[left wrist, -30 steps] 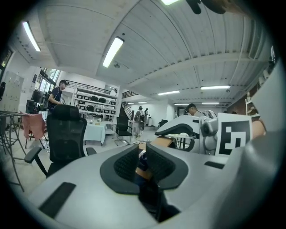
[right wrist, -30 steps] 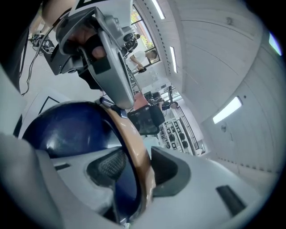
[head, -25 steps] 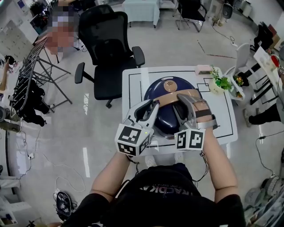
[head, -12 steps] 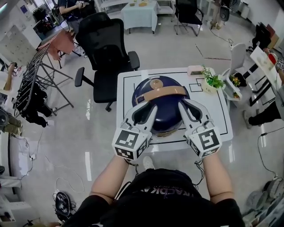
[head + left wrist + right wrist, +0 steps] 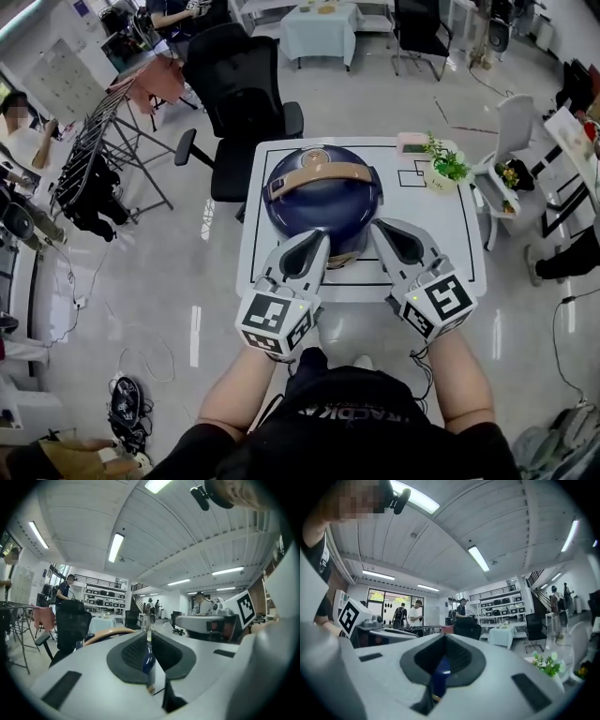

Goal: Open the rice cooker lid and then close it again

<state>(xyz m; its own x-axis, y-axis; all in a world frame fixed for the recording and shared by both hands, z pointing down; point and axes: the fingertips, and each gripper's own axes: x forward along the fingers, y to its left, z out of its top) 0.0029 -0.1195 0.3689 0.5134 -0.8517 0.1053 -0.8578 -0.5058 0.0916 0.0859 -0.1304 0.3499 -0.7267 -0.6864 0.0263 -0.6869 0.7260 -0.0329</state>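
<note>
The dark blue rice cooker (image 5: 323, 202) stands on the white table (image 5: 450, 253) with its lid down and the tan handle (image 5: 323, 176) lying across the top. Both grippers hover level at the cooker's near side, apart from it. My left gripper (image 5: 317, 242) is closing; a thin slit is left between its jaws, and nothing is held. My right gripper (image 5: 381, 232) is shut and empty. In the left gripper view, the left gripper (image 5: 149, 632) shows the blue cooker (image 5: 147, 660) through the slit, with the handle (image 5: 110, 632) to the left. The right gripper view shows the right gripper (image 5: 443, 638) with its tips together.
A small potted plant (image 5: 442, 164) and a pink box (image 5: 412, 141) sit at the table's far right corner. A black office chair (image 5: 239, 94) stands behind the table, a drying rack (image 5: 103, 150) at the left, a white chair (image 5: 511, 141) at the right. People stand farther back.
Both grippers drew back from the cooker's top toward me. The right gripper left the handle, rolled over and shut. The left jaws narrowed.
</note>
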